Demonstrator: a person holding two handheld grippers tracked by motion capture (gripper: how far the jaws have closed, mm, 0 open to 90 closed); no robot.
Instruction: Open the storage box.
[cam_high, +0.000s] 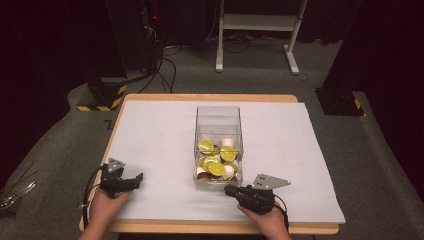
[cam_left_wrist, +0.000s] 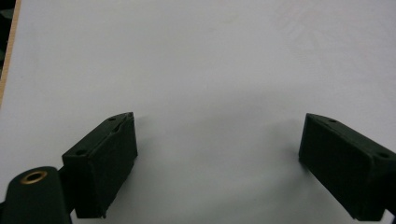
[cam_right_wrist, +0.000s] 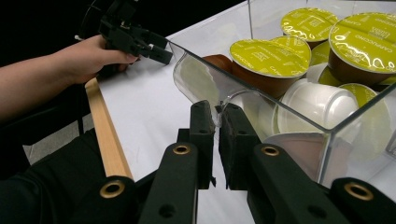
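Observation:
A clear plastic box (cam_high: 218, 111) stands in the middle of the white sheet, holding several coffee capsules (cam_high: 216, 161) with yellow-green lids, some brown and some white. In the right gripper view the capsules (cam_right_wrist: 271, 58) lie just behind the box's near wall (cam_right_wrist: 205, 65). My right gripper (cam_high: 229, 189) lies at the box's near corner, and its jaws (cam_right_wrist: 217, 112) are shut on the rim of that wall. My left gripper (cam_high: 136, 179) rests near the sheet's front left, jaws open (cam_left_wrist: 217, 135) over bare paper with nothing between them.
White paper (cam_high: 160, 130) covers a wooden table whose edge (cam_right_wrist: 105, 135) runs close to both hands. A white desk frame (cam_high: 260, 22) and cables lie on the floor beyond the table. The other hand with its gripper (cam_right_wrist: 135, 35) appears far off in the right gripper view.

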